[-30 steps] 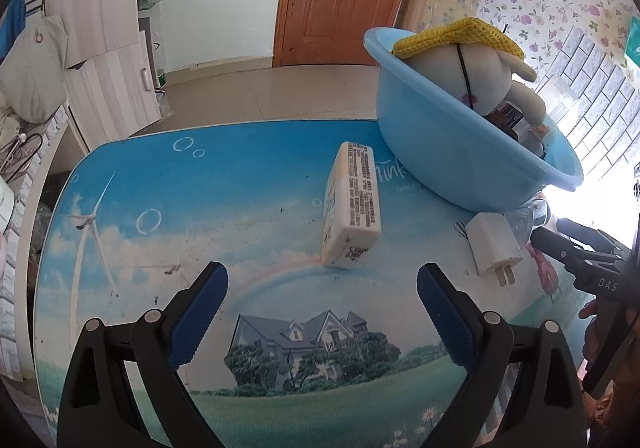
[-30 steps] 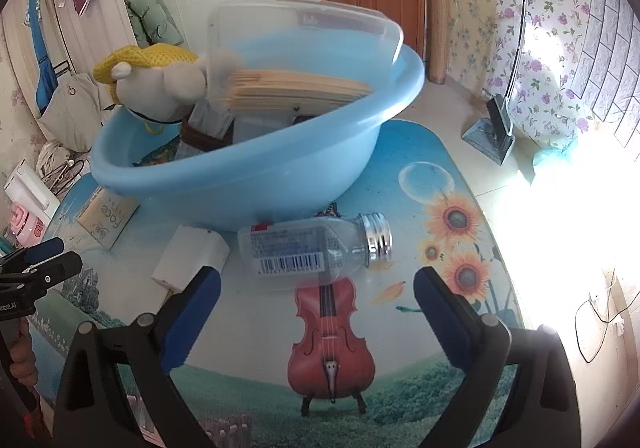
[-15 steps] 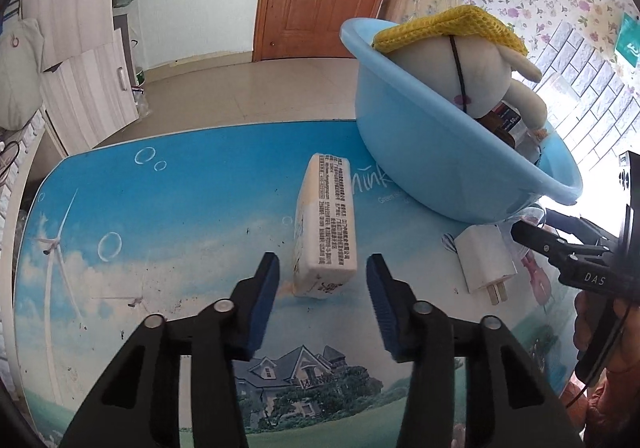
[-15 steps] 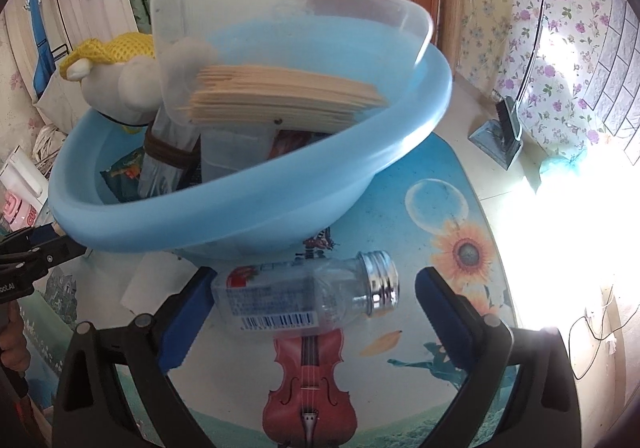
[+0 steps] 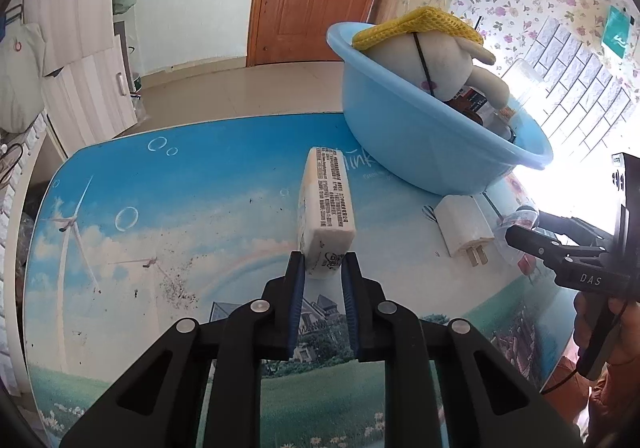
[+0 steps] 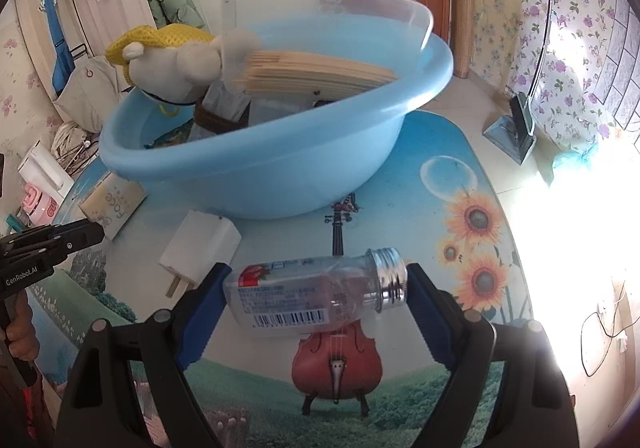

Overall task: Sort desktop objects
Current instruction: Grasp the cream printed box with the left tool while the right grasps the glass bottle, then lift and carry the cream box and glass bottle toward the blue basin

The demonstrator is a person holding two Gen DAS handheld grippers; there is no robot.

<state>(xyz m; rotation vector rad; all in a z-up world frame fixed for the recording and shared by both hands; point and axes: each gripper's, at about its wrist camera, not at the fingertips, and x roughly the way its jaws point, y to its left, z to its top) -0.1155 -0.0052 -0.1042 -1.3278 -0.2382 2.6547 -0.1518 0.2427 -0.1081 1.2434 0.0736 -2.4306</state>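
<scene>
While my left gripper (image 5: 322, 276) clamps the near end of the tissue pack (image 5: 326, 208) at frame centre, pickup is under way.
My right gripper (image 6: 316, 298) is closing around the lying bottle (image 6: 316, 298), lower centre; next, lift both into the blue basin (image 6: 280, 168), I judge.

We get two fisheye wrist cams, each looking fwd and steeply down along its own fingers, close over the tabletop (image 5: 120, 184). Left cam sits behind the left gripper (image 5: 322, 268), blue basin (image 5: 420, 152) ahead to its right. Right cam sits behind the right gripper (image 6: 316, 288), basin (image 6: 280, 172) straight ahead. Both share basin, white charger (image 5: 464, 224) (image 6: 200, 244) and each other's gripper at frame edge.
</scene>
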